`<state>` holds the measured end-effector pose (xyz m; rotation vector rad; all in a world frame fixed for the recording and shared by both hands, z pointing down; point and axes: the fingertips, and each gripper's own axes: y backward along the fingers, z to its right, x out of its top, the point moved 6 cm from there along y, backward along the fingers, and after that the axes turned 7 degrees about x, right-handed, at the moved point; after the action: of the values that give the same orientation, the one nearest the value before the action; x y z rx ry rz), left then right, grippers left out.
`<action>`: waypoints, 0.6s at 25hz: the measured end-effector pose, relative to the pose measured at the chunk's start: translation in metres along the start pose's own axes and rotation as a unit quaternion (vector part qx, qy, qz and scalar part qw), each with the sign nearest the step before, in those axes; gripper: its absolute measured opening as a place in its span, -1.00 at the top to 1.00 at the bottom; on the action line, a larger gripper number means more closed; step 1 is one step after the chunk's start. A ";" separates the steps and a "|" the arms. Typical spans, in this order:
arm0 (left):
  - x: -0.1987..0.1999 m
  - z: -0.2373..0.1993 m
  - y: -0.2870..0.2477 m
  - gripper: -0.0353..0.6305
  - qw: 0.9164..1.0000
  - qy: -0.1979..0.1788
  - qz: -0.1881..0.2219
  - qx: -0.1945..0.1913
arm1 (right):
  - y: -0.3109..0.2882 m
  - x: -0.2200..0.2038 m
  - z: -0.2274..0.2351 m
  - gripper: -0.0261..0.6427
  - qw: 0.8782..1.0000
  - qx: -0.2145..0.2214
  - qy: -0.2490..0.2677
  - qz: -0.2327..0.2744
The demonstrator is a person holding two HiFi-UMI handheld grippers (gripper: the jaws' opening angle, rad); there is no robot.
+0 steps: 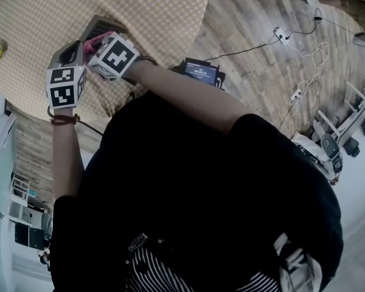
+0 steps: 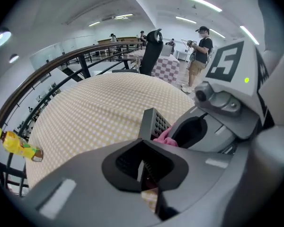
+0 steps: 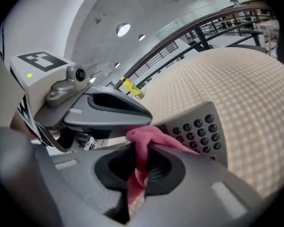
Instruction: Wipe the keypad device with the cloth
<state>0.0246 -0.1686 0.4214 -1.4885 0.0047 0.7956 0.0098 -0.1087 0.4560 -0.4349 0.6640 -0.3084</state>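
Observation:
The grey keypad device (image 1: 99, 25) is lifted above the table, and my left gripper (image 1: 73, 52) is shut on its lower edge. In the left gripper view the keypad device (image 2: 153, 123) stands edge-on between the jaws of the left gripper (image 2: 143, 170). My right gripper (image 1: 102, 42) is shut on a pink cloth (image 1: 95, 40) and presses it against the device's key face. In the right gripper view the pink cloth (image 3: 141, 143) hangs from the right gripper (image 3: 137, 168) and lies over the dark round keys of the keypad device (image 3: 201, 126).
A round table with a beige checkered cover (image 1: 164, 17) lies below the grippers. A yellow object (image 2: 20, 145) rests near its edge. A small screen (image 1: 201, 72) hangs at the person's chest. Cables and a power strip (image 1: 283, 36) lie on the wooden floor.

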 end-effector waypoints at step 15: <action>-0.006 0.000 -0.001 0.90 0.999 0.034 0.033 -0.024 | -0.001 -0.066 0.026 0.83 0.998 -0.037 -0.018 -0.057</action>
<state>0.0211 -0.1715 0.4250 -1.5662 0.0867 0.8033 -0.0227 -0.0752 0.5087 -0.5490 0.6178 -0.3835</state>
